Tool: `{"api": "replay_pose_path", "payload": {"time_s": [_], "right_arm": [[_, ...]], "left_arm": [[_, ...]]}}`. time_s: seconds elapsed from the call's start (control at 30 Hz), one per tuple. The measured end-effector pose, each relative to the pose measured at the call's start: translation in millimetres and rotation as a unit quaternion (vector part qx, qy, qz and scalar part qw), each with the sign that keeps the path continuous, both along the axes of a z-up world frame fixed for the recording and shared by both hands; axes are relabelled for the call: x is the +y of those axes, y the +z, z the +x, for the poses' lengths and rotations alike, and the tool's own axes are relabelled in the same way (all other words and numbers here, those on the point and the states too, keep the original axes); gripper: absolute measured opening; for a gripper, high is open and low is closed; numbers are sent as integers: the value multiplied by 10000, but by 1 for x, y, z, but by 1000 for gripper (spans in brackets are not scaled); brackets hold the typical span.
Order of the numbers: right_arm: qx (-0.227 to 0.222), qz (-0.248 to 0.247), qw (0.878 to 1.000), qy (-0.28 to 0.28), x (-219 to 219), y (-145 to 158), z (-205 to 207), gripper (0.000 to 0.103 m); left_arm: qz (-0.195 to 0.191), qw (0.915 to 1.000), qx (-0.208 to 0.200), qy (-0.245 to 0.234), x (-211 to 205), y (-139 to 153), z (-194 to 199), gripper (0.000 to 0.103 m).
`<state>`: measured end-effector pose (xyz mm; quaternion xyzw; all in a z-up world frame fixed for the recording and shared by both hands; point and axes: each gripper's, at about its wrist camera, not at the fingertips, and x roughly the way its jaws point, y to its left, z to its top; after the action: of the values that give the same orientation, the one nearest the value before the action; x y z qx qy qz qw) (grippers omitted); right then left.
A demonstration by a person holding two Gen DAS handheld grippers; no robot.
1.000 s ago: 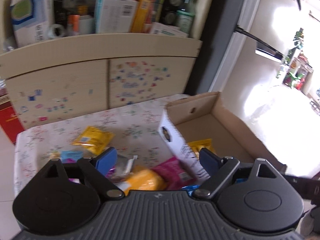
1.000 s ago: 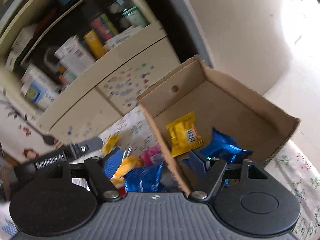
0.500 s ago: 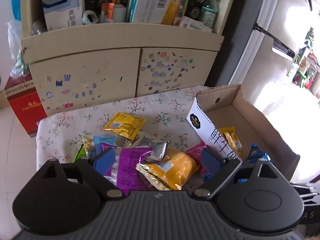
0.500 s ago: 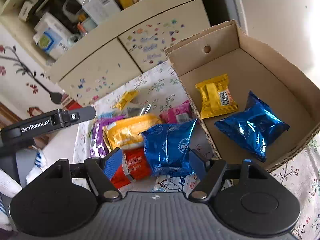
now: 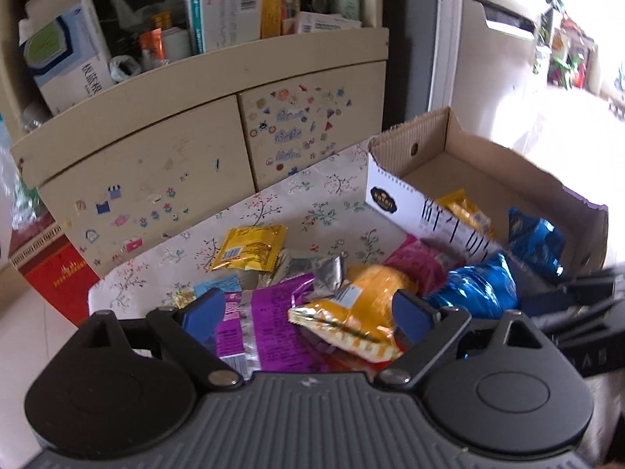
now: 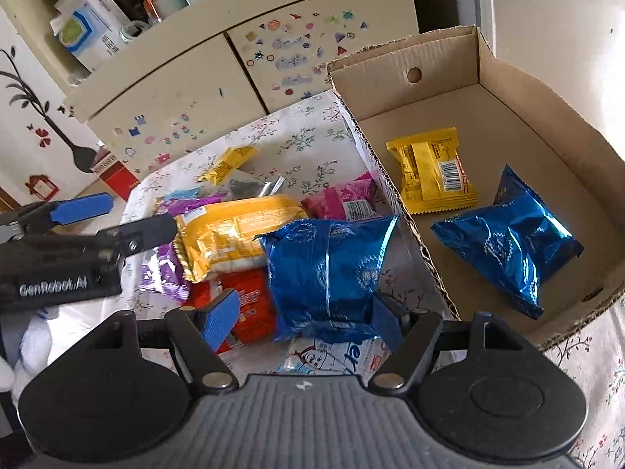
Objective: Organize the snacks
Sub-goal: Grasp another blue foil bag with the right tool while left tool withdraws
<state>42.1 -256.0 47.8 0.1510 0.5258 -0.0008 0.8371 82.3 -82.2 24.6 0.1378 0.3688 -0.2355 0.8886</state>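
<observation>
A pile of snack packets lies on the floral tablecloth (image 5: 324,211). My right gripper (image 6: 302,318) is open, its jaws on either side of a blue foil packet (image 6: 328,273) that lies on the pile. My left gripper (image 5: 308,314) is open above an orange-yellow packet (image 5: 363,312) and a purple packet (image 5: 269,324); it also shows at the left of the right wrist view (image 6: 97,226). A cardboard box (image 6: 508,117) on the right holds a yellow packet (image 6: 429,168) and another blue foil packet (image 6: 511,242).
A small yellow packet (image 5: 250,250), a pink packet (image 6: 343,199) and a red packet (image 6: 250,305) lie in the pile. A beige cabinet (image 5: 195,144) with stickers stands behind the table, its shelf full of boxes. A red box (image 5: 58,277) stands on the floor at left.
Both grippers have drawn back and tilted down over the pile. The right gripper has come down around the blue packet outside the box. Both stay open.
</observation>
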Motion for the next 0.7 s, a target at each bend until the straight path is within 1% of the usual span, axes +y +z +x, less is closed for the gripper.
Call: {"api": "replay_pose_path", "payload": {"time_s": [0.1,0.13,0.17,0.23,0.33,0.47,0.57,0.6,0.63,0.7], "right_arm": [[30,-78,9999,-62,3,-6,4,77],[37,-122,9999,-62,4,-8,5,76],[54,-174,9998,-61,6,-10,6,72],[129,-274,9995,-78,9,-15,8,71],[120,-302,9995,-31,11,-13,8,66],[150,-119,9998,-108,6,-5,5,63],[153,-55,9997,-182,-1,-2,2,62],[164,-2,9996,-232,-5,-1,1,62],[169,89,9994,-294,-8,0,-1,62],[182,351,9982,-458,-15,1,-2,62]], "left_arm": [[92,9999,-61,-70,3,-3,0,92],[110,9998,-85,-124,3,-4,-1,92],[124,9997,-106,-170,4,-4,-1,92],[162,9994,-145,-275,3,-6,-2,92],[207,9982,-183,-538,-1,-8,-5,92],[312,9939,-340,-1002,-11,-12,-10,92],[284,9904,-357,-1305,-16,-14,-9,92],[341,9893,-369,-1368,-17,-15,-9,91],[424,9880,-385,-1432,-19,-16,-8,91],[448,9864,-361,-1541,-18,-17,-4,90]]}}
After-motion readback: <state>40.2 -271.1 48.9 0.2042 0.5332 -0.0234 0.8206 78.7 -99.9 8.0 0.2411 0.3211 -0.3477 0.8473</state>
